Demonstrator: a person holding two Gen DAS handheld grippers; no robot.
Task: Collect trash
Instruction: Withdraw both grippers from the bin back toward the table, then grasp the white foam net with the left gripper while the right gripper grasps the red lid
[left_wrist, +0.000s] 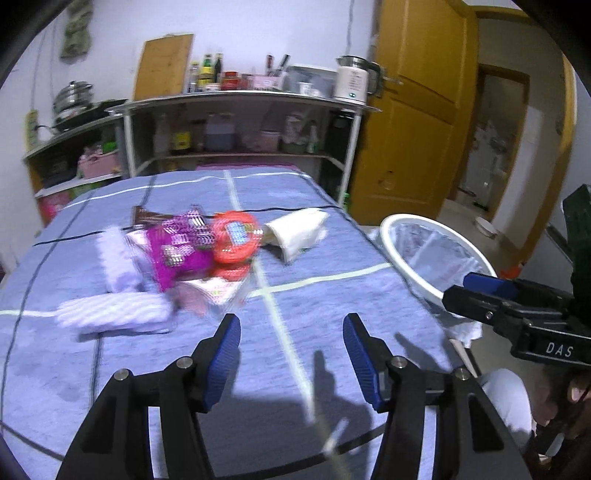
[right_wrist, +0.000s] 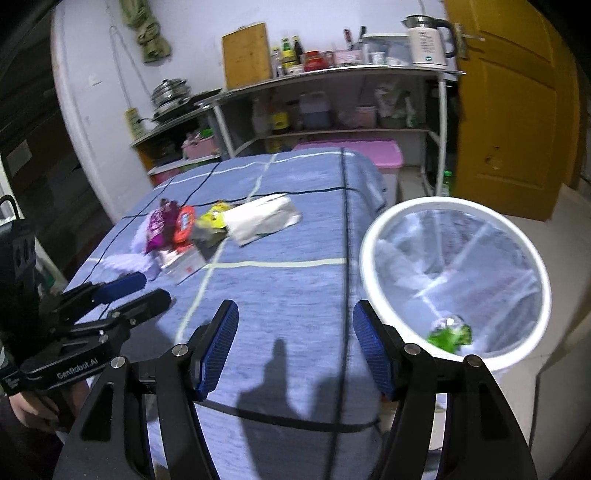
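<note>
A heap of trash lies mid-table on the blue checked cloth: a purple wrapper, an orange wrapper, a white paper bag and pale lilac fluffy pieces. My left gripper hangs open just short of the heap, nothing between its fingers. A white bin with a clear liner stands off the table's right edge, a green wrapper at its bottom. My right gripper is open and empty over the cloth beside the bin. A yellow wrapper shows beside the white bag.
A metal shelf with bottles and a white kettle stands behind the table. A pink-lidded box sits beyond the far corner. A yellow door is at the right. A person's hands hold both grippers.
</note>
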